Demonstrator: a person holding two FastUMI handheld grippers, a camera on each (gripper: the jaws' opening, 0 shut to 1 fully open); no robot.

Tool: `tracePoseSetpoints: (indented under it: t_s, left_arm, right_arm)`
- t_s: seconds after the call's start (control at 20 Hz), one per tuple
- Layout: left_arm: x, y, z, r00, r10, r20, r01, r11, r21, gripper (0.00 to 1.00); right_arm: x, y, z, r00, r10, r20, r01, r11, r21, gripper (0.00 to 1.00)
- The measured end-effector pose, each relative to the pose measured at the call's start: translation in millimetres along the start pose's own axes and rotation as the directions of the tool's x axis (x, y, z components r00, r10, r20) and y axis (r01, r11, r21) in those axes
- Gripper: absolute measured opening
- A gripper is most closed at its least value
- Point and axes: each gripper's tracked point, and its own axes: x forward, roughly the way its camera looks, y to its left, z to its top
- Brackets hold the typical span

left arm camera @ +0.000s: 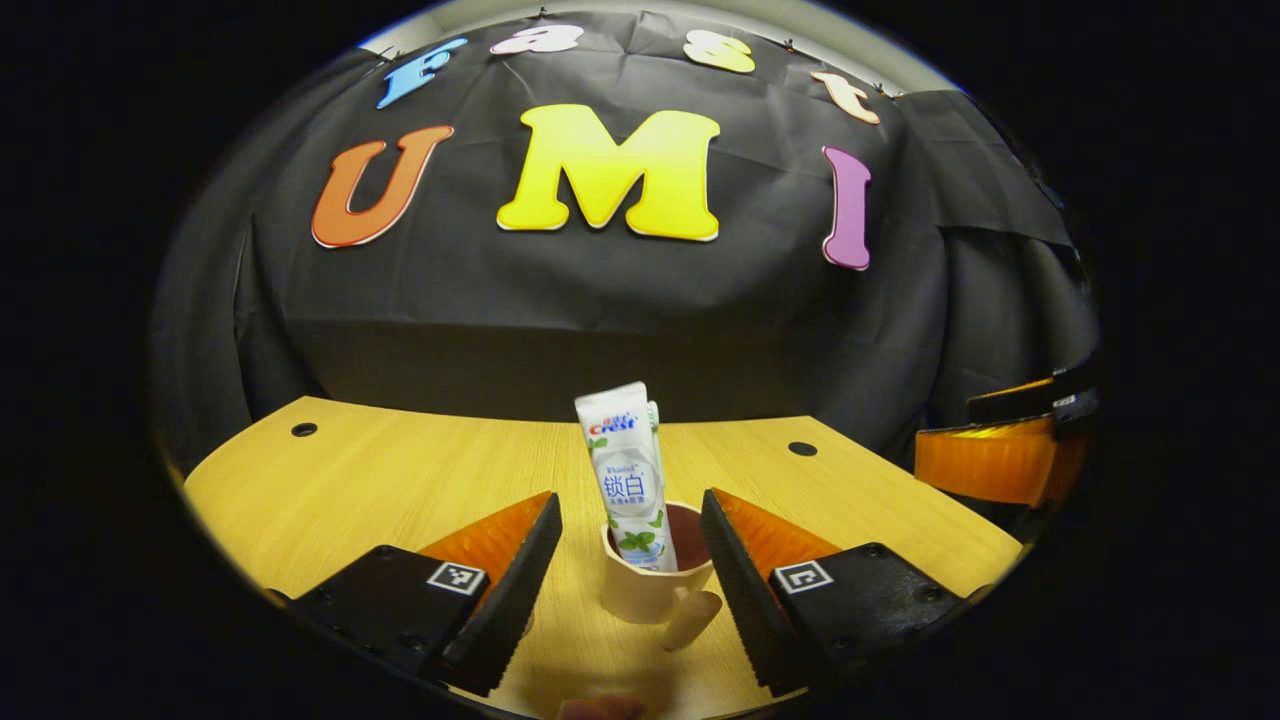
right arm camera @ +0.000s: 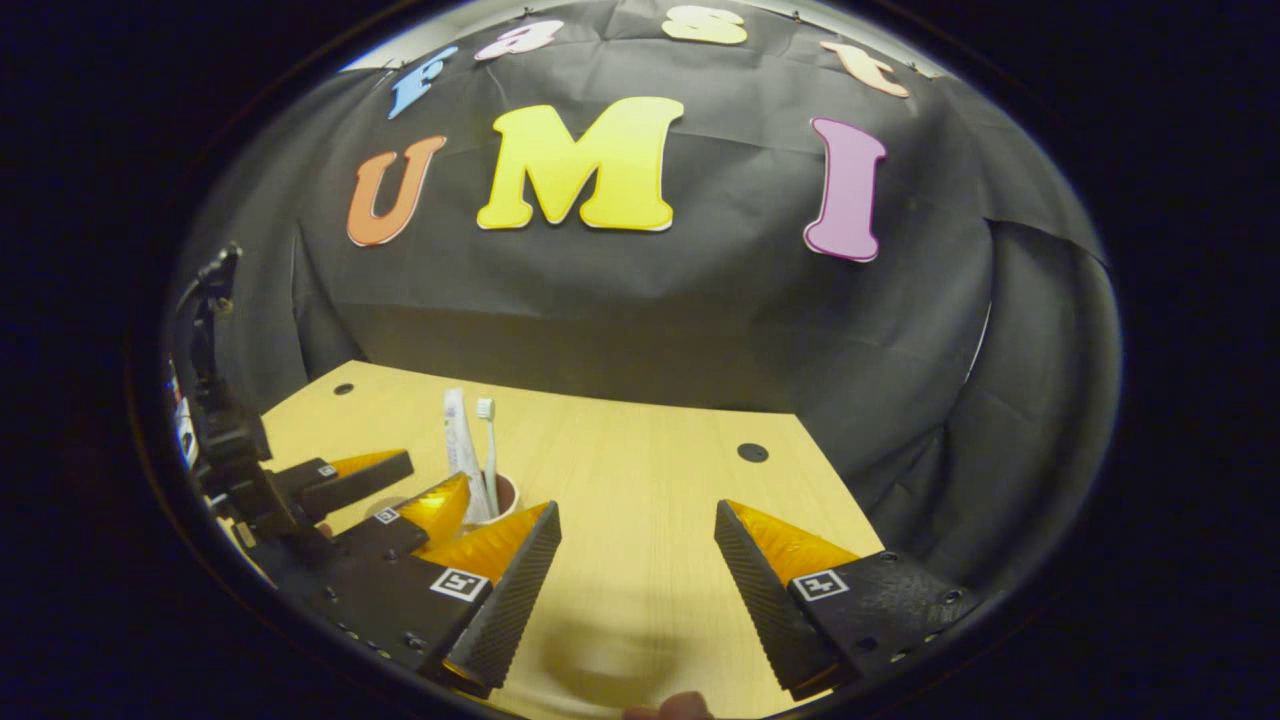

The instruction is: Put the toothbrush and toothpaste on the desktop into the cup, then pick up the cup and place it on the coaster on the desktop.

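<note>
A cream cup (left arm camera: 650,590) stands on the wooden desktop (left arm camera: 400,480), its handle turned toward me. A white toothpaste tube (left arm camera: 628,470) stands upright in it, and the toothbrush (left arm camera: 654,410) peeks out just behind the tube. My left gripper (left arm camera: 630,505) is open, with one finger on each side of the cup and a gap showing on both sides. In the right gripper view, the cup (right arm camera: 503,497) with toothpaste (right arm camera: 457,440) and toothbrush (right arm camera: 488,440) sits left of centre, with the left gripper (right arm camera: 395,490) in front of it. My right gripper (right arm camera: 636,515) is open over bare desktop.
Round holes mark the desktop (left arm camera: 303,429) (left arm camera: 802,449) (right arm camera: 752,452). The black cloth wall hangs close behind the far edge. The right gripper (left arm camera: 1000,460) hovers at the desk's right edge in the left gripper view. A fingertip (right arm camera: 668,708) shows at the bottom.
</note>
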Motion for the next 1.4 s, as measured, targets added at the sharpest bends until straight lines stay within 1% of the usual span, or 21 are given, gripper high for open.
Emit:
tracePoseSetpoints:
  t_s: [0.1,0.25,0.4,0.5,0.55,0.6,0.7,0.8,0.9,1.0,1.1,1.2,1.4]
  left_arm:
    - [-20,10,16,1.000,0.020,0.003,-0.020,1.000,-0.005,0.95]
    - [-53,31,40,0.999,0.050,0.005,-0.050,0.999,-0.010,0.95]
    - [-88,55,66,0.997,0.082,0.003,-0.082,0.997,-0.014,0.95]
    - [-108,76,81,0.994,0.112,0.007,-0.111,0.993,-0.024,0.95]
    - [-118,89,87,0.991,0.134,0.013,-0.133,0.991,-0.030,0.95]
    - [-126,101,93,0.988,0.156,0.019,-0.156,0.987,-0.031,0.95]
    - [-142,124,101,0.979,0.202,0.031,-0.202,0.979,-0.023,0.95]
    - [-155,144,104,0.971,0.235,0.031,-0.235,0.972,-0.019,0.95]
    - [-165,162,110,0.963,0.268,0.033,-0.268,0.963,-0.011,0.95]
    - [-173,177,119,0.954,0.296,0.051,-0.296,0.955,-0.006,0.95]
    - [-178,189,121,0.947,0.319,0.050,-0.318,0.948,-0.012,0.95]
    - [-179,196,118,0.944,0.329,0.033,-0.328,0.944,-0.037,0.95]
    - [-180,209,111,0.930,0.367,0.005,-0.366,0.928,-0.068,0.95]
  right_arm:
    - [-3,5,10,1.000,0.007,-0.001,-0.007,1.000,-0.009,0.95]
    - [-8,21,27,0.999,0.027,-0.026,-0.028,0.999,-0.017,0.94]
    - [-14,49,37,0.996,0.062,-0.068,-0.064,0.998,-0.023,0.95]
    - [-16,71,34,0.986,0.101,-0.135,-0.104,0.994,-0.015,0.94]
    - [-16,81,29,0.979,0.117,-0.170,-0.120,0.993,-0.008,0.96]
    - [-17,89,25,0.970,0.129,-0.206,-0.133,0.991,-0.007,0.95]
    - [-15,104,14,0.951,0.145,-0.273,-0.152,0.988,-0.004,0.96]
    - [-12,117,1,0.926,0.159,-0.342,-0.168,0.986,0.004,0.96]
    - [-6,126,-13,0.894,0.170,-0.415,-0.181,0.983,0.012,0.96]
    - [5,132,-21,0.866,0.174,-0.469,-0.181,0.983,0.031,0.96]
    - [19,135,-31,0.835,0.167,-0.524,-0.181,0.983,0.025,0.96]
    - [32,139,-44,0.796,0.168,-0.582,-0.180,0.983,0.038,0.96]
    - [52,149,-75,0.698,0.162,-0.697,-0.154,0.985,0.074,0.95]
